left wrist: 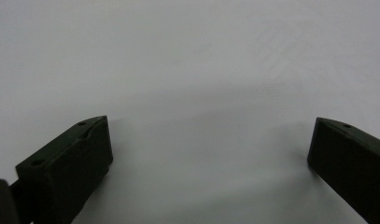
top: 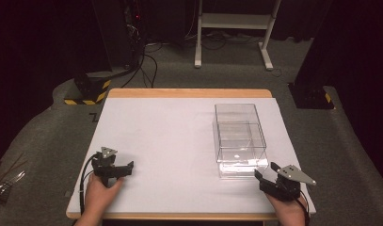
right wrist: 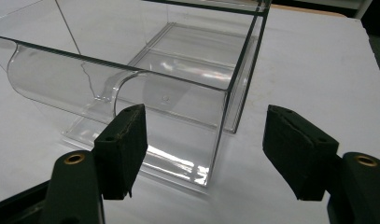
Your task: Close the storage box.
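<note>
A clear plastic box (top: 239, 136) with a drawer pulled partly out toward me stands on the right half of the white table (top: 170, 141). My right gripper (top: 266, 172) rests open at the table's near right corner, just in front of the drawer's end. In the right gripper view the drawer's near corner (right wrist: 215, 135) lies between and just beyond the spread black jaws, nothing held by my right gripper (right wrist: 206, 140). My left gripper (top: 128, 168) lies open on the near left of the table, held by a hand. My left gripper (left wrist: 211, 144) has bare white surface between its jaws.
The table has a wooden far edge (top: 189, 93). Beyond it the grey carpet carries cables, a white desk frame (top: 234, 28) and a black-and-yellow striped base (top: 88, 92). Another black stand (top: 311, 94) is at the right. Thin rods lie on the floor at far left (top: 3, 181).
</note>
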`<state>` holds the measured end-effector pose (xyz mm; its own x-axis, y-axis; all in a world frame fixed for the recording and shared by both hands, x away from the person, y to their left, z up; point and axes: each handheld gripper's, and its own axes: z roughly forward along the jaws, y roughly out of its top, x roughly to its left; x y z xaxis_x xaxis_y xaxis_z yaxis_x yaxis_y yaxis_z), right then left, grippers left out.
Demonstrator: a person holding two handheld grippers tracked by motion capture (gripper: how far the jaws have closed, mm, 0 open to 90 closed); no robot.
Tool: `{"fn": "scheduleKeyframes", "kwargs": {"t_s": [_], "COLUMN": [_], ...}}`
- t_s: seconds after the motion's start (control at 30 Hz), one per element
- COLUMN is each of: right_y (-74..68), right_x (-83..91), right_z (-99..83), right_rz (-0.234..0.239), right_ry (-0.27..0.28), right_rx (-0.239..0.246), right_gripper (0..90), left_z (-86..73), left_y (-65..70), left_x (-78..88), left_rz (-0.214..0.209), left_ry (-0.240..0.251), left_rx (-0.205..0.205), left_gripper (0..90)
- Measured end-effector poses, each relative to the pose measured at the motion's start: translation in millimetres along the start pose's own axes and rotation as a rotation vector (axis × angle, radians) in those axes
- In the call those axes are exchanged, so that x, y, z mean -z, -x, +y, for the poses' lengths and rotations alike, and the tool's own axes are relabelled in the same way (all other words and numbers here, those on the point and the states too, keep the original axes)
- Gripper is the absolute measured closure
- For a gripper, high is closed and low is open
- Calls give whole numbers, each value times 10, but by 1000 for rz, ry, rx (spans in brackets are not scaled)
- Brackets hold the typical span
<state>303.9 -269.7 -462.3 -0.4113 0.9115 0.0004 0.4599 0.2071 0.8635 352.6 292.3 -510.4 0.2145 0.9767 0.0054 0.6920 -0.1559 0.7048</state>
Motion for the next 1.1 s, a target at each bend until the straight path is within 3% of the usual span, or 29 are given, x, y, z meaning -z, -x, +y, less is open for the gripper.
{"fn": "scheduleKeyframes", "kwargs": {"t_s": [1.1], "right_y": [105], "right_x": [-404], "right_z": [188], "right_rz": [-40], "right_ry": [-6], "right_rx": [-33], "right_gripper": [306], "left_z": [0], "left_y": [-1], "left_x": [-1], "left_rz": [0], "left_ry": [1], "left_rx": [-2], "left_gripper": [2]}}
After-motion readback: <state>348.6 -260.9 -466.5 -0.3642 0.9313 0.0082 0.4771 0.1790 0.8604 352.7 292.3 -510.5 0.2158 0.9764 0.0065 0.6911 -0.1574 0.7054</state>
